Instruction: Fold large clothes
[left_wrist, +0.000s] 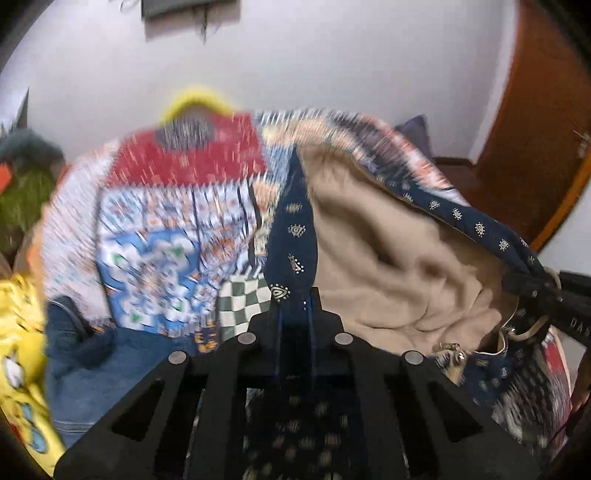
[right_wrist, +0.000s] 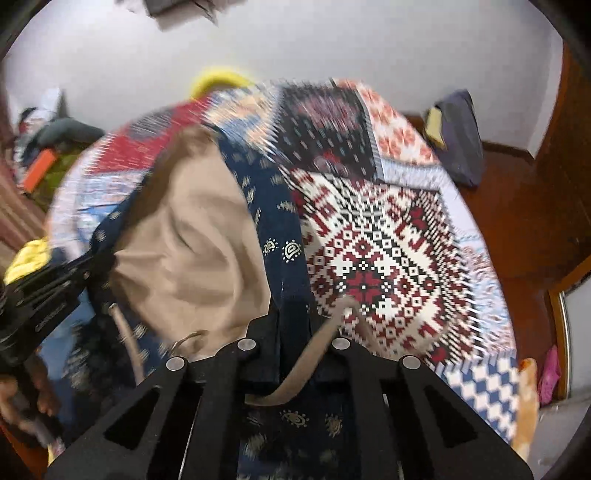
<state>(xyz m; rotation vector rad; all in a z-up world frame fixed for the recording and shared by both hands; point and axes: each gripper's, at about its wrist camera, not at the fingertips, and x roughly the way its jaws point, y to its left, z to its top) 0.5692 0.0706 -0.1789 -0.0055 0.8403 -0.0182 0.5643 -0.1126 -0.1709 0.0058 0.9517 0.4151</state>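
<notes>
Two grippers clamp one navy printed garment (left_wrist: 291, 236) with tan lining. Left gripper (left_wrist: 293, 302) pinches one navy edge; right gripper (right_wrist: 293, 314) pinches another. Garment hangs above a patchwork bedspread (right_wrist: 388, 258).

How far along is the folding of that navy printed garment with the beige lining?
Done: both claws have hold of it. The left claw and right claw are each shut on the navy garment at its edge, beige lining showing between them, above the patchwork bedspread. In hand: holding it up. Left: no fold is visible yet, so all the folding.
</notes>
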